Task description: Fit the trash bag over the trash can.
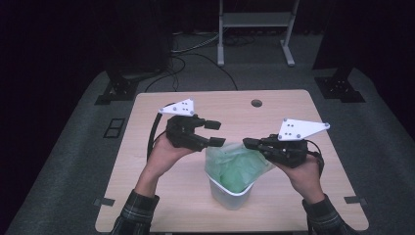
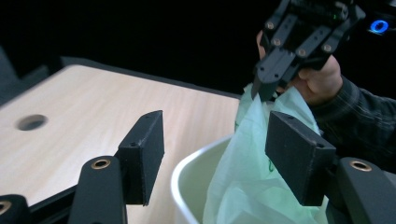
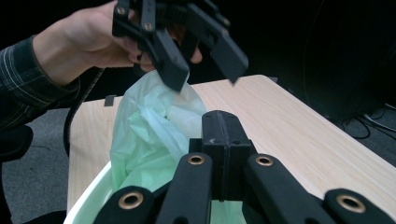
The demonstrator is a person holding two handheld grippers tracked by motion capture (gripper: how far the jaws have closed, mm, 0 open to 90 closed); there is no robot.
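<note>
One pale green plastic bag (image 1: 238, 166) sits in a small white bin (image 1: 230, 195) near the front middle of the wooden table (image 1: 147, 161). The bag is crumpled and stands up out of the bin's mouth, its long axis roughly upright and its loose top pulled up and toward the person's right side; in the left gripper view the top rises to a point (image 2: 280, 105) at the tips of the other gripper. The bin stands upright with its open mouth up, its rim (image 2: 196, 161) bare on the left side, where the bag is not folded over it. The right gripper (image 1: 250, 143) reaches in level from the right with its jaws pressed together, and they appear to pinch the bag's upper edge, as the right gripper view (image 3: 224, 140) shows green film bunched against the closed pads. The left gripper (image 1: 215, 133) hangs just left of the bag's top, above the bin's left rim; its jaws stand apart with a wide gap and hold nothing, with the bag beside the right-hand pad (image 2: 299, 154) but not clamped. A round hole (image 1: 256, 103) lies in the tabletop well behind the bin.
</note>
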